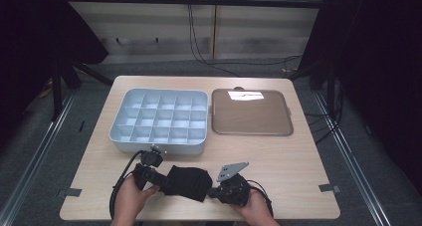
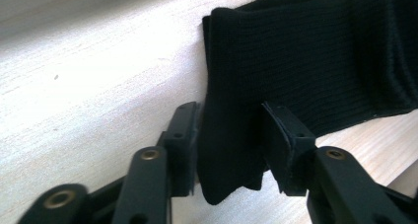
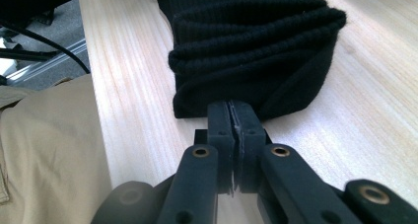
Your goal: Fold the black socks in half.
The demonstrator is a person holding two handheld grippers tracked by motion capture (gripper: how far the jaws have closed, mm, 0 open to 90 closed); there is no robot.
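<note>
A light wooden rectangular table (image 1: 298, 161) is seen, on which a pale grey plastic tray divided into many compartments (image 1: 159, 119) is set at the back left, a flat brown tray (image 1: 250, 112) just beside it, and a folded black ribbed knitted cloth (image 1: 188, 182) near the front edge.

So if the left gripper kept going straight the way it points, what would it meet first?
The black folded cloth: one end already sits between the left gripper jaws, so pushing on would probably drive them further into the cloth, though depth is hard to judge.
</note>
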